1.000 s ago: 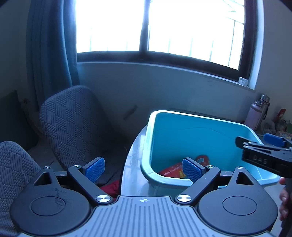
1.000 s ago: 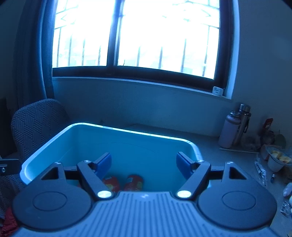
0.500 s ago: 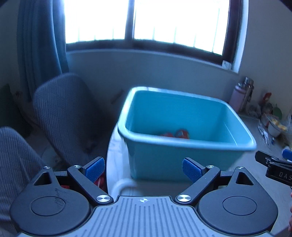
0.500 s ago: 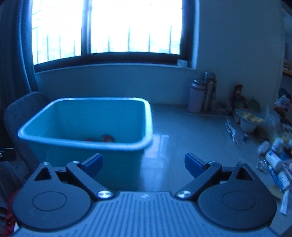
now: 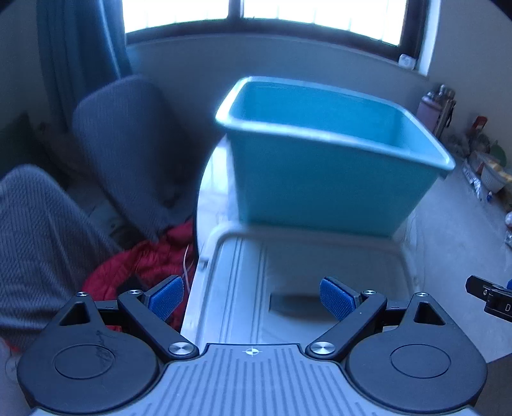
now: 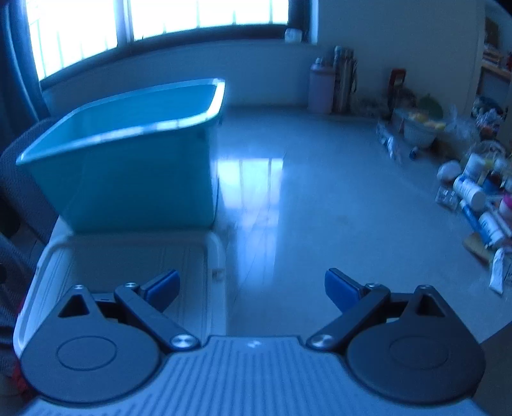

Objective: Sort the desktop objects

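Two grippers show, each with its blue-padded jaws spread wide and nothing between them. From the left wrist view, the left gripper (image 5: 252, 296) hangs over a pale grey rectangular plastic lid (image 5: 307, 272) with ribbed edges and a dark recessed slot, lying flat on the glossy light grey desk (image 5: 448, 243). Just behind the lid, touching or nearly touching its far edge, stands a deep turquoise plastic tub (image 5: 323, 188) with a rolled pale rim; from this angle its inside floor is hidden. Left of the desk edge are two dark grey fabric chairs (image 5: 128, 140), with a crumpled red garment (image 5: 144, 265) below them. A black tip of the right gripper (image 5: 489, 297) pokes in at the right edge of the left wrist view. From the right wrist view, the right gripper (image 6: 252, 289) is over the right edge of the lid (image 6: 128, 259) and the bare desk (image 6: 320, 198) beside it, with the tub (image 6: 134, 179) ahead to the left. Well apart, along the desk's right side, lies a blurred clutter of small bottles and tubes (image 6: 476, 198), a white bowl (image 6: 419, 131) with something yellow in it, and a pink flask (image 6: 321, 84) by the wall under the bright window (image 6: 153, 28).
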The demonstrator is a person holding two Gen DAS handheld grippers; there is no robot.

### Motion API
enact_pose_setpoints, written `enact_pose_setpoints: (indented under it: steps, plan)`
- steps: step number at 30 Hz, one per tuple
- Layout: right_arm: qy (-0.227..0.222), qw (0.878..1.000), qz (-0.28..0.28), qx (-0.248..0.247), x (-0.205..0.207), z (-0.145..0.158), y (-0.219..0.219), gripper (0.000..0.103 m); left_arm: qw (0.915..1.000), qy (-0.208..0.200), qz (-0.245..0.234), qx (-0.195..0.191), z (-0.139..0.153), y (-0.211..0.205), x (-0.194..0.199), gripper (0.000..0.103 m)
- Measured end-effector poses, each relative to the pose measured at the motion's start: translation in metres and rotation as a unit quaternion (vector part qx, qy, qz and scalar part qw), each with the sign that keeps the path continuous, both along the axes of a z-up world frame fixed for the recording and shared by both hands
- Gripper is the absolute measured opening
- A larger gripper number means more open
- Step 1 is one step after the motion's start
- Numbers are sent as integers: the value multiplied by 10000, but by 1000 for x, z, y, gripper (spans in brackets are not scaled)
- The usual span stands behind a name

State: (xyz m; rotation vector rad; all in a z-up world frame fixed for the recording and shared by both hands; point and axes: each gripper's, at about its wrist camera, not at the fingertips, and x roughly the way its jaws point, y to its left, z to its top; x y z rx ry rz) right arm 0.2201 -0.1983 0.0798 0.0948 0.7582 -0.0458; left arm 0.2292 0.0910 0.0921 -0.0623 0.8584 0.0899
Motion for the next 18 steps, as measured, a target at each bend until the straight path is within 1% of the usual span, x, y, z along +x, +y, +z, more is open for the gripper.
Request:
enact_pose_setpoints:
  steps: [5,9,14,18]
  plan:
    - [249,9993,279,19,-4,-12,15,98,9995,299,92,49,-18,13,-13,94]
    - [414,9984,391,-11,0,-20,25,98,9987,493,138,29,-26,25,-15,94]
    - [492,9979,405,-61,12,-23,34,98,9978,634,176,-75,-36,36,-3,94]
    - [607,9976,319,42,15,-25,40,98,9971,738,103,-128,-40,39,8,94]
